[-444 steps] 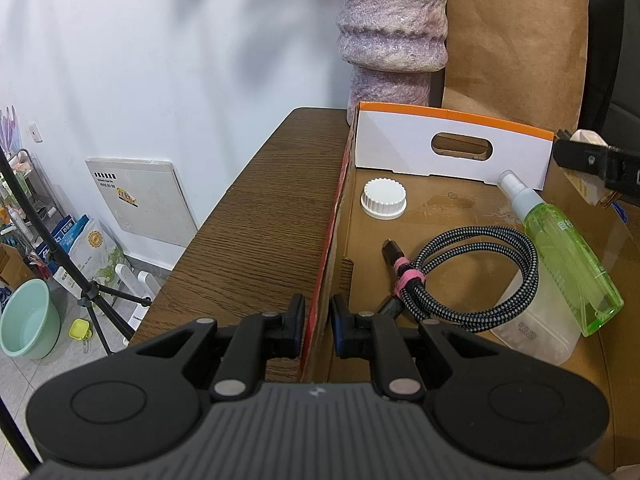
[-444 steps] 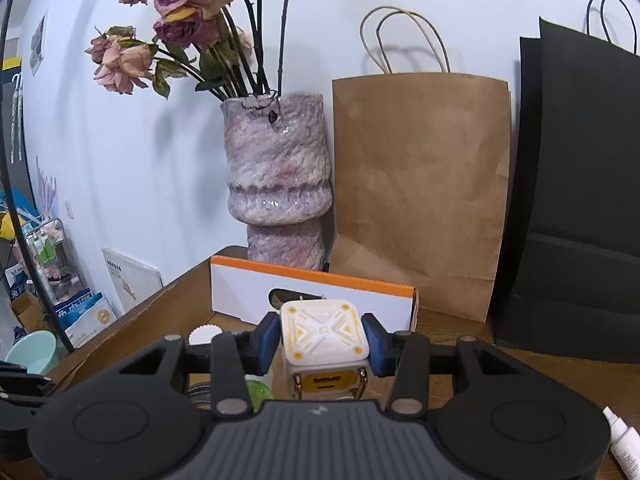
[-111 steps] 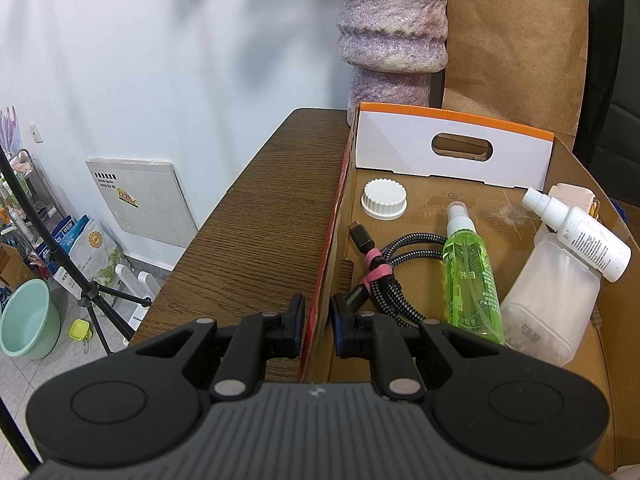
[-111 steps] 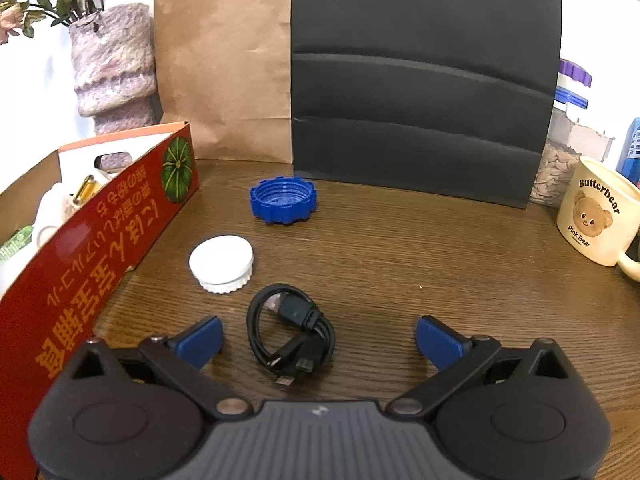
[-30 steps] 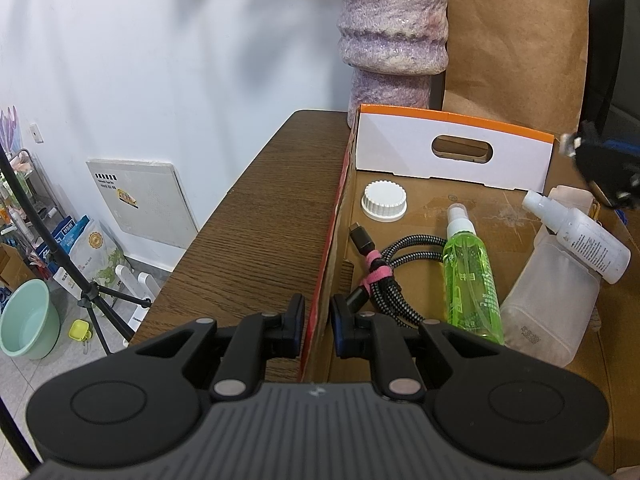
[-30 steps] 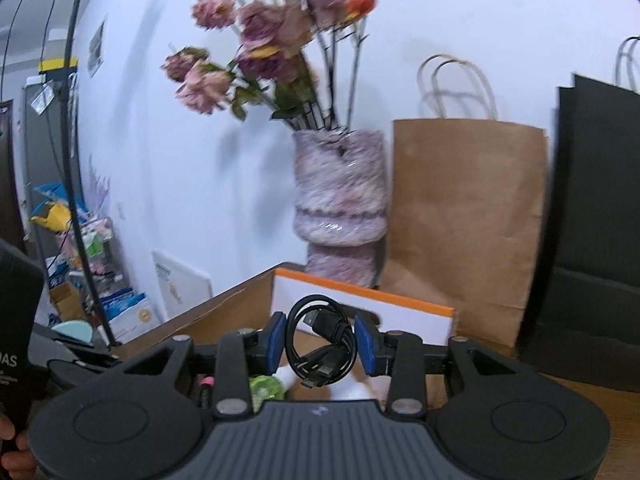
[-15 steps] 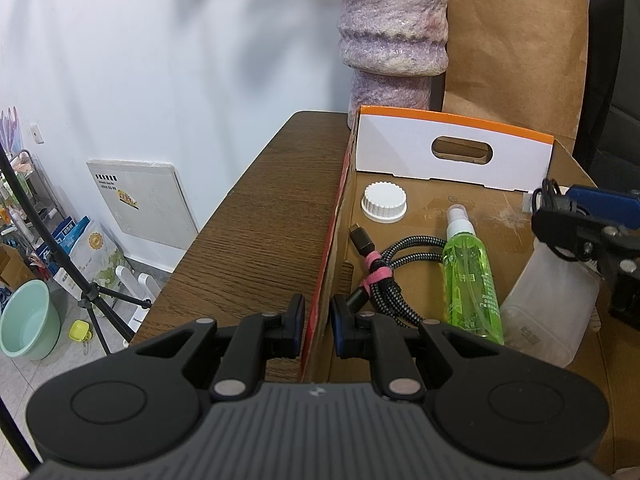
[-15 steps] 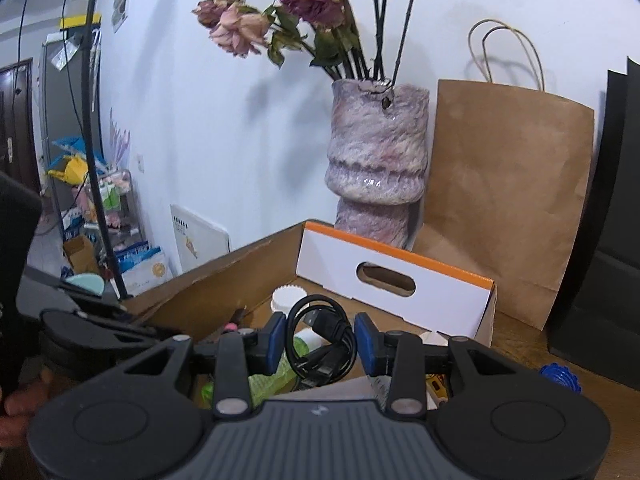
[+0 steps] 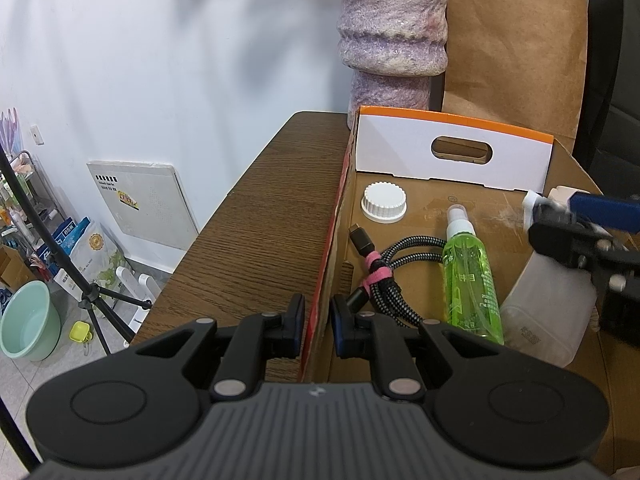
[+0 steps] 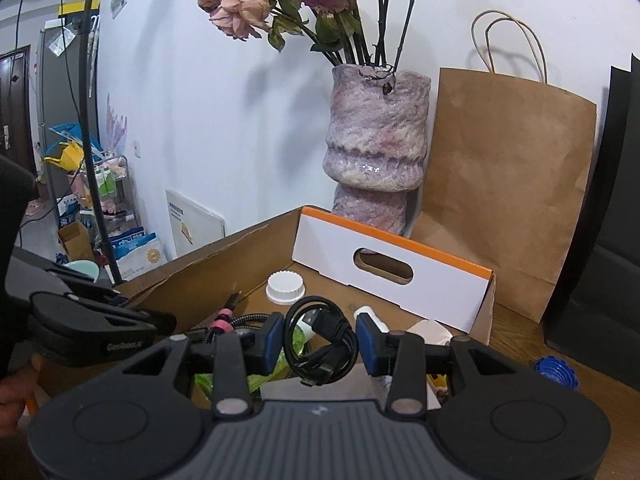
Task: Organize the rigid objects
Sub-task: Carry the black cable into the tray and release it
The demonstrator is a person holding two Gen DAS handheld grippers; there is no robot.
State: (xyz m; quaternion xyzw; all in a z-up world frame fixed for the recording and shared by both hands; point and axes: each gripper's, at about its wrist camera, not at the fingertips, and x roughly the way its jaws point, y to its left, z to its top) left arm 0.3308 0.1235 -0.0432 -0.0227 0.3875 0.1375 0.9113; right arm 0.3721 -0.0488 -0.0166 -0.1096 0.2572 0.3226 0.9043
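- Black coiled cable (image 10: 320,342) sits between the blue pads of the right gripper (image 10: 320,344), hanging over the open cardboard box (image 9: 456,148); the jaws have just been opening, and the coil looks about to drop, gaps showing beside it on both sides.
- Step in hand, as I judge it: release of the cable into the box, one item of the organize job.
- Left gripper (image 9: 316,326) is clamped narrow on the box's near red wall (image 9: 320,280), pads on either side of the cardboard edge, steadying the box.
- Already in the box: white cap (image 9: 383,202), braided cable with pink tie (image 9: 392,276), green spray bottle (image 9: 472,276), frosted plastic container (image 9: 548,312).
- In the left view the right gripper (image 9: 576,236) hangs over the box's right side, above the frosted container; the small white bottle is mostly hidden behind it.
- Next move calls for: jaws wider until the coil falls free, then lift clear without snagging a loop on a pad.
- Risk, judged: coil may land on the container and slide, fine as long as it stays inside.
- Blue cap (image 10: 556,372) lies on the wooden table (image 9: 272,216) outside the box, likely a later pick.
- Vase (image 10: 376,152) and brown paper bag (image 10: 508,184) stand just behind the box; keep the lift-out low and away from them.
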